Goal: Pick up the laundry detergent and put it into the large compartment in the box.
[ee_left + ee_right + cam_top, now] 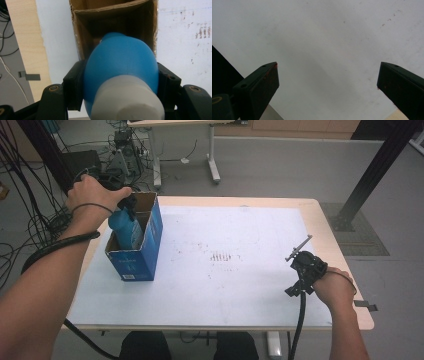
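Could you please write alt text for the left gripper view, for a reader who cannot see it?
The left gripper is shut on a blue bottle with a white end, holding it over the open top of a brown cardboard box. The box stands on a white table sheet.

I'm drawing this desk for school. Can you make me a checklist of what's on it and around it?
Surface: table with a white sheet, faintly stained.
Job's things: blue bottle over the open box, partly inside.
Clutter: nothing seen.
Grippers: left gripper shut on the bottle; right gripper open, holding nothing, over the sheet.
Cables: one trails from each gripper; more lie tangled on the floor at left.
Surroundings: grey floor, another table behind, black frame posts.
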`<state>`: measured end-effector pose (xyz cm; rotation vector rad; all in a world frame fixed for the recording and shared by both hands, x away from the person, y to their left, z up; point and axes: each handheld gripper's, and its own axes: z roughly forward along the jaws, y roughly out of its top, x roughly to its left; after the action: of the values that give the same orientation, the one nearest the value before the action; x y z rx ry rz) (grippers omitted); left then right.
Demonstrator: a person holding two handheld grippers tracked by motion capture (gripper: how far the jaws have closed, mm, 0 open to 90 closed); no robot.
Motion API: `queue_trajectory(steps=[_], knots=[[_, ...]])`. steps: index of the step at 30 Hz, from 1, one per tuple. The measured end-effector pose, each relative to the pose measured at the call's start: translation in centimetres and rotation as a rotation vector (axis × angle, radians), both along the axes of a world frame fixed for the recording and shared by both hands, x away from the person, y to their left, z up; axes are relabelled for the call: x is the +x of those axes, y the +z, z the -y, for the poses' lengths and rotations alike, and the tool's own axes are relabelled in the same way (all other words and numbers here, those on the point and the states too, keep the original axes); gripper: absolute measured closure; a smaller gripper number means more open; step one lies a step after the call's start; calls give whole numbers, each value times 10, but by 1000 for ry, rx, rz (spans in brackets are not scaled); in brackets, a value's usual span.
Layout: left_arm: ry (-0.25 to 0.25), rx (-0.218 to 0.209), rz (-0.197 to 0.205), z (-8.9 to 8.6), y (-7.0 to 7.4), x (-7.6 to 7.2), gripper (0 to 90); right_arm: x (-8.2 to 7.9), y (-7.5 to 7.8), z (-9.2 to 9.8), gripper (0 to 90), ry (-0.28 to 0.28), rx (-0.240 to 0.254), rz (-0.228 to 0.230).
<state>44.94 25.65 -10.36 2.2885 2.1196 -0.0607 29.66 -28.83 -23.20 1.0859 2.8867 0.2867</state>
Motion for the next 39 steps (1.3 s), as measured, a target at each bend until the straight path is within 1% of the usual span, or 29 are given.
queue_trajectory(steps=[1, 3, 10, 11, 12, 19, 21, 22, 24, 25, 28, 33, 39], knots=[[-2, 2, 5, 1, -2, -1, 372, -1, 0, 0, 39, 0, 1, 2], [-3, 3, -6, 2, -7, 0, 372, -2, -1, 0, 38, -4, -2, 4], [4, -7, -20, 2, -22, 2, 372, -2, -3, 1, 39, 0, 2, 3], [1, -2, -30, 3, -27, 3, 373, -3, -3, 2, 38, -2, -1, 2], [1, -2, -30, 3, -27, 3, 372, -3, -3, 2, 38, -2, -1, 2], [3, -4, -45, 4, -42, 4, 372, -3, -5, 3, 39, -4, 2, -2], [-1, 1, -46, 6, -46, 4, 372, -4, -5, 4, 39, -5, 4, 1], [-3, 4, -56, 7, -48, 6, 372, -4, -5, 4, 39, -3, 5, 2], [-1, 7, -57, 8, -51, 6, 372, -4, -5, 4, 39, -5, 5, 1], [-3, 10, -65, 8, -53, 7, 372, -5, -6, 5, 38, -4, 5, 2], [-4, 11, -75, 8, -57, 9, 372, -5, -7, 6, 38, -6, 6, 0], [-1, 9, -80, 7, -62, 9, 372, -6, -6, 6, 39, -5, 11, 2], [2, 7, -76, 6, -62, 8, 371, -6, -6, 6, 39, -7, 10, 2]])
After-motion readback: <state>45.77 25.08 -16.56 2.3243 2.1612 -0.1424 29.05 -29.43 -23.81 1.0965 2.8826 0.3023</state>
